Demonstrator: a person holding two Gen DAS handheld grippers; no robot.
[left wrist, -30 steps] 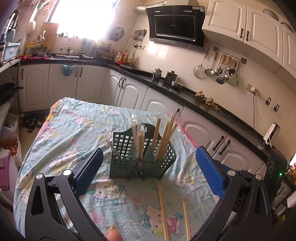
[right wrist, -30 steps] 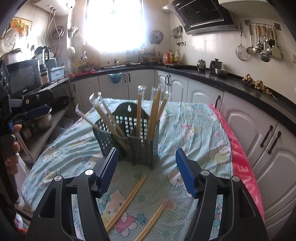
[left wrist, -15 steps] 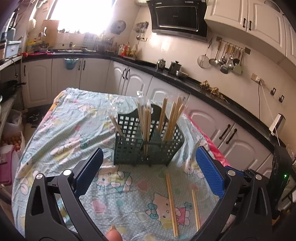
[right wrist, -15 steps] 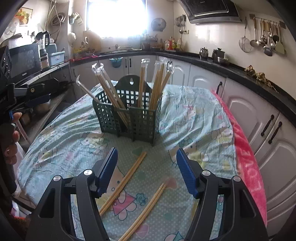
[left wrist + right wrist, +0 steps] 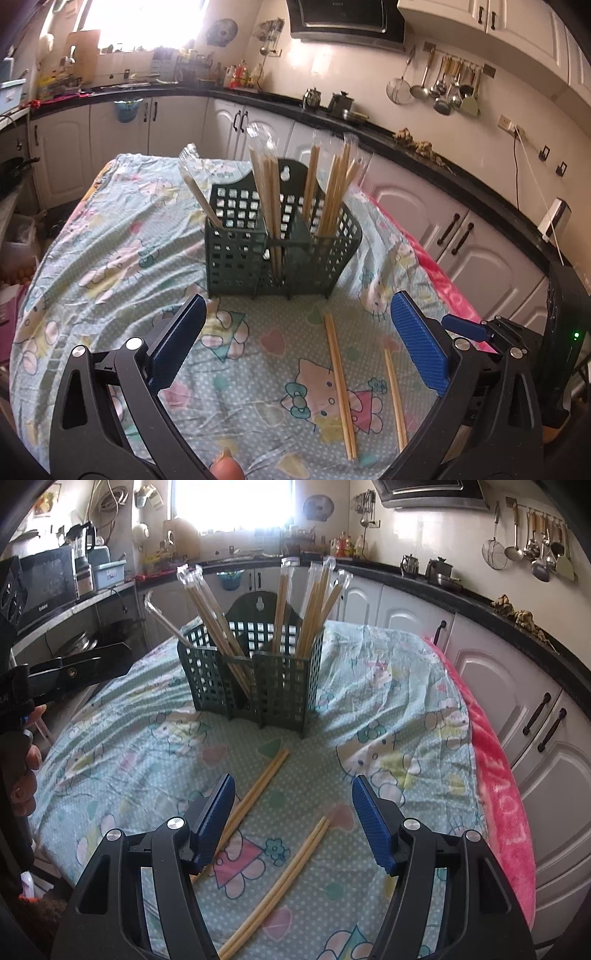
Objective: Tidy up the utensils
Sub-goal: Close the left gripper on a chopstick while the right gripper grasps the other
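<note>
Left tongs [image 5: 295, 332] stood apart in the lower half of the left wrist view, nothing between the blue pads [image 5: 419, 339]. Right tongs [image 5: 291, 819] were likewise apart at the bottom of the right wrist view, empty.

The green utensil basket [image 5: 273, 240] sat at centre frame on the desk [image 5: 110, 258], which was covered by a cartoon-print cloth. Wrapped chopsticks [image 5: 267, 192] stood upright or leaning in its compartments; which compartment held which bundle was hard to tell through the mesh, and the clear wrapper tips washed out against the bright window.

Two loose pairs lay flat on the cloth in front of the basket. In the left wrist view, the longer pair [image 5: 340, 384] lay lower centre and the shorter pair [image 5: 395, 398] just to its right, near the right pad. In the right wrist view, the lower end of the one pair [image 5: 258, 790] was hidden behind the left pad, and the other pair [image 5: 280, 878] ran off toward the bottom edge.

A hand [image 5: 22, 775] was partly cut off at the left edge of the right wrist view. A fingertip [image 5: 225, 467] showed at the bottom edge of the left view.
</note>
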